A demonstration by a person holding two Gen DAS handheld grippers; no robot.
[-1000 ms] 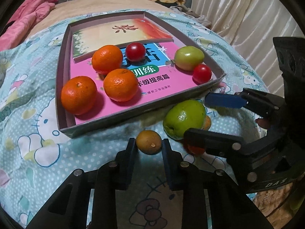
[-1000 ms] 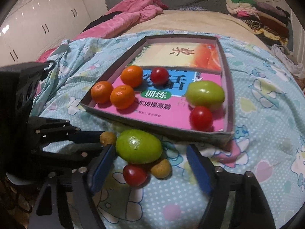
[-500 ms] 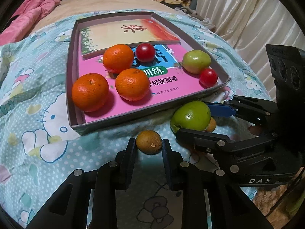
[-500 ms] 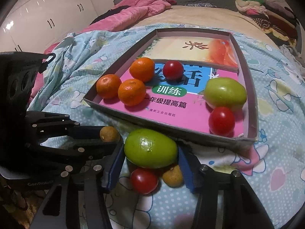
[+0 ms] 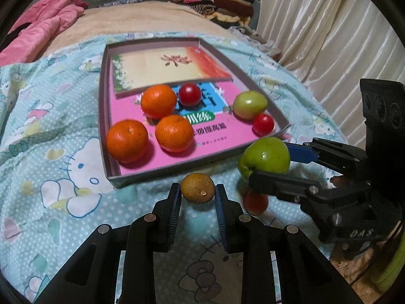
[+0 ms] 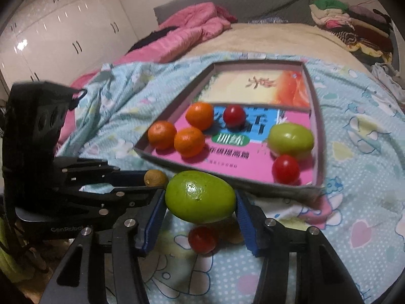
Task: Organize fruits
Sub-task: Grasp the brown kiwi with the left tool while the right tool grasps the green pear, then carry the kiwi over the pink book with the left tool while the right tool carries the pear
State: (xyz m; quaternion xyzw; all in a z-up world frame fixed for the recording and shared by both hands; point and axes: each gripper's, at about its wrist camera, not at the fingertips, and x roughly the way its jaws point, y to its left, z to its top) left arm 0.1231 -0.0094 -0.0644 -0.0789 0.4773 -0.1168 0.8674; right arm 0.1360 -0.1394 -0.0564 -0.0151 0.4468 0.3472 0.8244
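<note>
From the left wrist camera, the left gripper (image 5: 197,195) is clamped narrow on a small brown fruit (image 5: 197,188), holding it just short of the near wall of the cardboard box (image 5: 162,171). Off to the side the right gripper (image 5: 268,163) has its blue pads around a big green fruit (image 5: 264,157), right by the box's near right corner, with a red cherry tomato (image 5: 255,202) sitting on the bedspread (image 5: 38,152) underneath it. Inside the box there are already three oranges (image 5: 126,140) toward the near left, a tomato in the middle, and another green fruit plus a tomato along the right wall, so I'd say the sorting is well past halfway. From the right wrist camera, the right gripper's jaws have just been closing and now squeeze the green fruit at both ends, at a medium width, and it looks lifted clear of the bedding. Under it are the loose tomato and a second brown fruit (image 6: 231,230), both not yet boxed, so counting the two being held, four pieces are left. The surface is a soft, lumpy cartoon-cat bedspread on a bed, with a pink duvet (image 6: 192,33), white wardrobes (image 6: 63,30) and folded clothes (image 6: 354,25) behind.
</note>
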